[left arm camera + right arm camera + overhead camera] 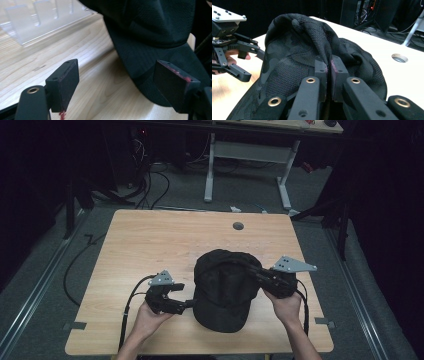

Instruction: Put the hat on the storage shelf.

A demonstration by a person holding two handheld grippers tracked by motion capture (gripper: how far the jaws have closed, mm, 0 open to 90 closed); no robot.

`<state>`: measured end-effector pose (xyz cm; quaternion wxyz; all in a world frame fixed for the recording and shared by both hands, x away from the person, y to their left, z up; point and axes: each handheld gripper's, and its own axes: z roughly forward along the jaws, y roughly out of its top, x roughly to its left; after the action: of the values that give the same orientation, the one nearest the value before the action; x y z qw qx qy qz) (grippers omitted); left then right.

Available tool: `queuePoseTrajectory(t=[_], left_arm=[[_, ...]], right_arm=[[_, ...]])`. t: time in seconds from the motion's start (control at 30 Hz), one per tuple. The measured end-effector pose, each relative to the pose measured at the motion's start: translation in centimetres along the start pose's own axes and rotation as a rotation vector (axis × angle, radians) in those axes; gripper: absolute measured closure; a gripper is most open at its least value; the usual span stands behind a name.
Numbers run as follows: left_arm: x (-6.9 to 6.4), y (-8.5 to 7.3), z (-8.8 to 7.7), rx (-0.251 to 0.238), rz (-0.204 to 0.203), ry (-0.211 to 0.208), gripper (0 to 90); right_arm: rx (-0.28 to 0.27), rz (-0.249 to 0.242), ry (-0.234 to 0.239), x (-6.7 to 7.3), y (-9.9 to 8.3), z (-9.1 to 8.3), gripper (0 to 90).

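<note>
A black mesh cap lies on the wooden table, brim toward the front edge. My right gripper comes in from the right and is shut on a fold of the cap's crown; in the right gripper view the pads pinch the fabric into a raised ridge. My left gripper stands open just left of the brim, touching nothing. In the left gripper view its jaws are spread wide, with the cap's brim ahead and to the right. It is also seen at the left of the right gripper view.
A round cable hole sits near the table's far edge. Bare wood stretches left of and behind the cap. Beyond the table stand a white-legged desk and floor cables. A pale blurred structure lies past the table.
</note>
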<state>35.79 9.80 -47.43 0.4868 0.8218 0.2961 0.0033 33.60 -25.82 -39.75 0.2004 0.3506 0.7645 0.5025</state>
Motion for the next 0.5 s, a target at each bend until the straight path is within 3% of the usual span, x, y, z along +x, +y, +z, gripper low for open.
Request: queuePoseTrajectory(t=[0.33, 0.5], left_arm=[[-0.38, 0.61, 0.74, 0.014, 0.006, -0.059, 20.6], [-0.45, 0.61, 1.05, 0.033, 0.009, -0.067, 20.1]], right_arm=[[-0.006, 0.002, 0.011, 0.08, 0.04, 0.21, 85.7], [-0.013, 0.000, 0.023, 0.13, 0.07, 0.23, 85.7]])
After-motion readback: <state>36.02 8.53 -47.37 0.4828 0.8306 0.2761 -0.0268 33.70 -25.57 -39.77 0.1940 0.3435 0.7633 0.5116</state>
